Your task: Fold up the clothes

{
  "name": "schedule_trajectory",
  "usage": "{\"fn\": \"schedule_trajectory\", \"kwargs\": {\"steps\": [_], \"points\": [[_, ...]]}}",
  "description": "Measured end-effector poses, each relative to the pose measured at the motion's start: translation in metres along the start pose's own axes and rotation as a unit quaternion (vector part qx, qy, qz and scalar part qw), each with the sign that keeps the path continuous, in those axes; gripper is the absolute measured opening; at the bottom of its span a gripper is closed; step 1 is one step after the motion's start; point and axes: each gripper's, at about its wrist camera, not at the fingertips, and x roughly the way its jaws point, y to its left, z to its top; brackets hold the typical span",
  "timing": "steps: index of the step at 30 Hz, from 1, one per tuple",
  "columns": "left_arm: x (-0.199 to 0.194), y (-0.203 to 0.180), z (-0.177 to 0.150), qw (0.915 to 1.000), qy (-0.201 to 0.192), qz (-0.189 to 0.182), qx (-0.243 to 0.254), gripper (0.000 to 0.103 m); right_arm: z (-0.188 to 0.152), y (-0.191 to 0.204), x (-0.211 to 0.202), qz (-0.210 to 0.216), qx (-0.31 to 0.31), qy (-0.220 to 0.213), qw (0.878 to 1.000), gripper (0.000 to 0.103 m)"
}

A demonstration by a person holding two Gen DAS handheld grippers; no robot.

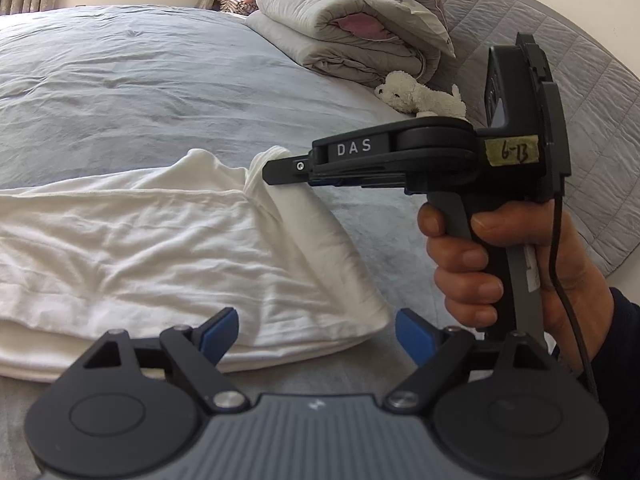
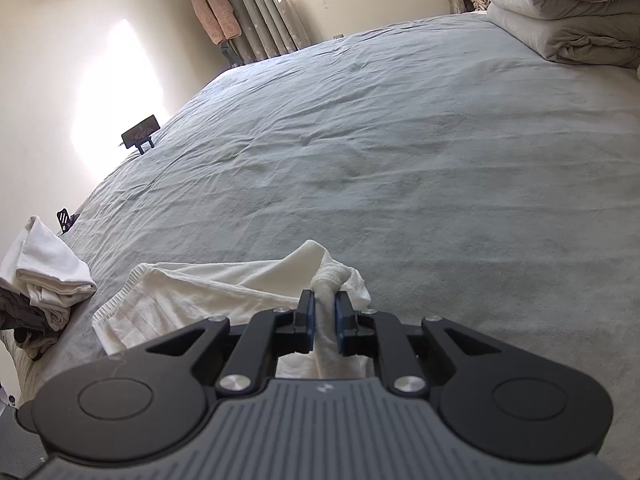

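Here, left to right across the bed (image 2: pixel 400 140), grey-blue sheet, wrinkled.

Far left, near edge (right wrist view): a small heap of clothes (image 2: pixel 44 276), white pieces on top of something dark. It sits apart from the garment being worked.

Garment (image 1: pixel 160 248): white, folded into layers, lying flat on the near part of the bed. In the left wrist view it fills the left and middle of the frame, stacked edges facing the near side. Its right-hand corner is lifted off the sheet, pulled up into a bunched peak.

Left gripper (image 1: pixel 316 336): jaws spread wide, blue pads well apart, nothing between them. It hovers over the near right edge of the garment; whether it touches the cloth cannot be told.

Right gripper (image 1: pixel 280 168): seen side-on from the left wrist camera, held by a hand (image 1: pixel 512 264) wrapped round the grip, dark sleeve at the wrist, a cable running down past it. The tip meets the raised corner. The right wrist view settles it: the jaws are nearly closed, and a twisted bunch of white cloth is pinched between the blue pads (image 2: pixel 307 320), the cloth running back under the gripper.

Far right, at the head of the bed: a folded grey quilt (image 1: pixel 332 24), stacked. Just beside it, nearer, a white plush toy (image 1: pixel 420 96) lies on the sheet.
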Motion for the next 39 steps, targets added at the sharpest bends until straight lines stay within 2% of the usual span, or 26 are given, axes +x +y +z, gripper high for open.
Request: {"fn": "schedule_trajectory", "kwargs": {"steps": [7,15,18,23,25,26,27,32,35,39], "points": [[0.002,0.004,0.003,0.9999,-0.008,0.002,-0.010,0.087,0.006,-0.001,0.001,0.012,0.024,0.017,0.999,0.013],[0.010,-0.018,-0.001,0.9996,-0.013,-0.003,0.025,0.087,0.014,0.007,0.007,0.033,0.043,0.085,0.995,0.013],[0.021,-0.025,0.000,0.9999,-0.012,-0.001,0.011,0.085,0.016,0.006,0.008,0.042,0.048,0.100,0.993,0.013],[0.038,-0.039,-0.002,0.9991,-0.025,0.019,-0.030,0.073,0.024,0.001,0.004,0.036,0.027,0.106,0.993,0.012],[0.045,-0.043,-0.005,0.9981,-0.020,0.039,-0.043,0.068,0.027,-0.003,0.001,0.042,0.012,0.108,0.993,0.012],[0.047,-0.046,-0.006,0.9971,-0.021,0.060,-0.042,0.061,0.028,-0.004,0.000,0.040,0.007,0.108,0.993,0.012],[0.048,-0.053,-0.007,0.9961,-0.027,0.079,-0.030,0.059,0.029,-0.005,-0.001,0.038,0.002,0.108,0.993,0.012],[0.056,-0.088,-0.012,0.9886,-0.040,0.141,0.033,0.059,0.031,-0.013,-0.003,0.052,0.010,0.111,0.992,0.012],[0.066,-0.101,-0.020,0.9853,-0.030,0.160,0.053,0.059,0.032,-0.014,-0.005,0.059,0.010,0.113,0.992,0.012],[0.074,-0.110,-0.023,0.9762,-0.040,0.199,0.077,0.059,0.034,-0.017,-0.006,0.069,0.014,0.115,0.991,0.012]]}}
